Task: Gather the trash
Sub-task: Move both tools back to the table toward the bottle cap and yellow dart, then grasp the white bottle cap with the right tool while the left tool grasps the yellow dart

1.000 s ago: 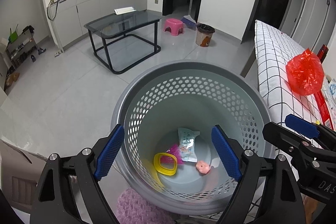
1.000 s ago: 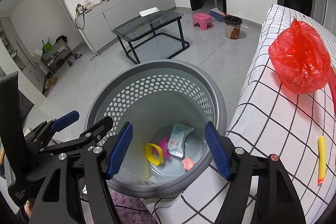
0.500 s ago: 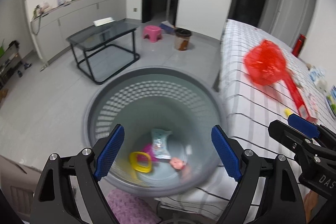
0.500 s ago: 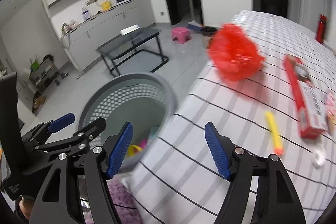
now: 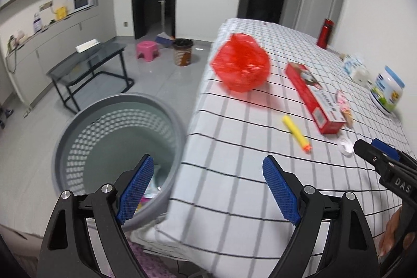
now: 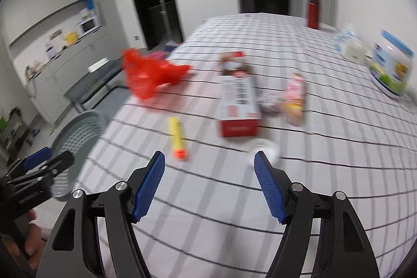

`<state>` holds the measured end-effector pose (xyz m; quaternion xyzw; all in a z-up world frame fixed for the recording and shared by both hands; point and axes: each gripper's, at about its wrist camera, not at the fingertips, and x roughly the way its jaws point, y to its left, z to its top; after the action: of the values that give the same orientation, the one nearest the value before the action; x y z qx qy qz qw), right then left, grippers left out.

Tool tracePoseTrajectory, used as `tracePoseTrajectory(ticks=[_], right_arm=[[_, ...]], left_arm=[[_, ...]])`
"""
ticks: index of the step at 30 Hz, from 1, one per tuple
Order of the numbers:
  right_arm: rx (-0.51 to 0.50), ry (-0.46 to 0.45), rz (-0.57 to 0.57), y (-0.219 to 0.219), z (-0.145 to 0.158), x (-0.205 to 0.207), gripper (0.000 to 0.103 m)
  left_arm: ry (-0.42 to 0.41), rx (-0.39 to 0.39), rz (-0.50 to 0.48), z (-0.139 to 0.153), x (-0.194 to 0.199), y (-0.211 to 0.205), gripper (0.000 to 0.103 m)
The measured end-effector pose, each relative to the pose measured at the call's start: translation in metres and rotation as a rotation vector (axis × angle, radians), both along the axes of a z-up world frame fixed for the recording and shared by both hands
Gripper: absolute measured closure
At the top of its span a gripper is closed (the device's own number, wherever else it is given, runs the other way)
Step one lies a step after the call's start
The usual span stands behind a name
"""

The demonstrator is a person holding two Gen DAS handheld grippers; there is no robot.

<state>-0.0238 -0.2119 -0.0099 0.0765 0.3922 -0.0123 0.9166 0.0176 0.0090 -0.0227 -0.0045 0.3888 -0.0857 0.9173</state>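
A grey perforated basket (image 5: pixel 117 137) stands on the floor at the left edge of the checked table (image 5: pixel 260 173); some trash lies in its bottom. On the table lie a red plastic bag (image 5: pixel 241 65), a yellow foam dart (image 5: pixel 297 133), a red box (image 5: pixel 314 97), a pink wrapper (image 5: pixel 344 104) and a small white lid (image 5: pixel 345 145). My left gripper (image 5: pixel 207 189) is open and empty over the table's left edge. My right gripper (image 6: pixel 209 184) is open and empty over the table, just short of the dart (image 6: pixel 177 138) and lid (image 6: pixel 264 150).
A white jar with a blue lid (image 5: pixel 388 91), a tissue pack (image 5: pixel 355 68) and a red bottle (image 5: pixel 325 33) stand at the table's far right. On the floor are a glass side table (image 5: pixel 88 64), a pink stool (image 5: pixel 147 50) and a brown bin (image 5: pixel 183 51).
Both grippers have swung right, from above the basket to over the checked table. The basket now lies at the left of both views. Both stay open and empty.
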Motion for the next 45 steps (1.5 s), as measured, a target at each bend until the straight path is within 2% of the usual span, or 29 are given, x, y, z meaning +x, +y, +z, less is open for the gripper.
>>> tracePoseTrajectory(ticks=[4, 8, 16, 27, 31, 34, 40, 45], right_arm=[[-0.004, 0.019, -0.049, -0.029, -0.009, -0.001, 0.035], [-0.026, 0.056, -0.050, -0.045, -0.019, 0.008, 0.035], [-0.033, 0.107, -0.004, -0.051, -0.039, 0.039, 0.035], [-0.047, 0.155, 0.018, -0.048, -0.056, 0.060, 0.036], [-0.071, 0.148, 0.019, -0.044, -0.056, 0.060, 0.045], [-0.083, 0.140, 0.027, -0.042, -0.056, 0.059, 0.063], [-0.030, 0.125, 0.028, -0.049, -0.053, 0.056, 0.064], [0.000, 0.079, 0.018, -0.055, -0.043, 0.047, 0.064]], left_arm=[[0.008, 0.013, -0.037, -0.001, 0.006, -0.024, 0.018], [0.014, 0.013, -0.063, 0.001, 0.020, -0.046, 0.018], [-0.009, 0.016, -0.061, 0.010, 0.048, -0.075, 0.016], [0.031, 0.055, -0.050, -0.006, 0.060, -0.090, 0.016], [0.057, 0.064, -0.052, -0.015, 0.061, -0.092, 0.016], [0.073, 0.070, -0.053, -0.020, 0.061, -0.094, 0.016], [0.093, 0.081, -0.060, -0.027, 0.061, -0.100, 0.016], [0.120, 0.074, -0.068, -0.033, 0.064, -0.108, 0.016]])
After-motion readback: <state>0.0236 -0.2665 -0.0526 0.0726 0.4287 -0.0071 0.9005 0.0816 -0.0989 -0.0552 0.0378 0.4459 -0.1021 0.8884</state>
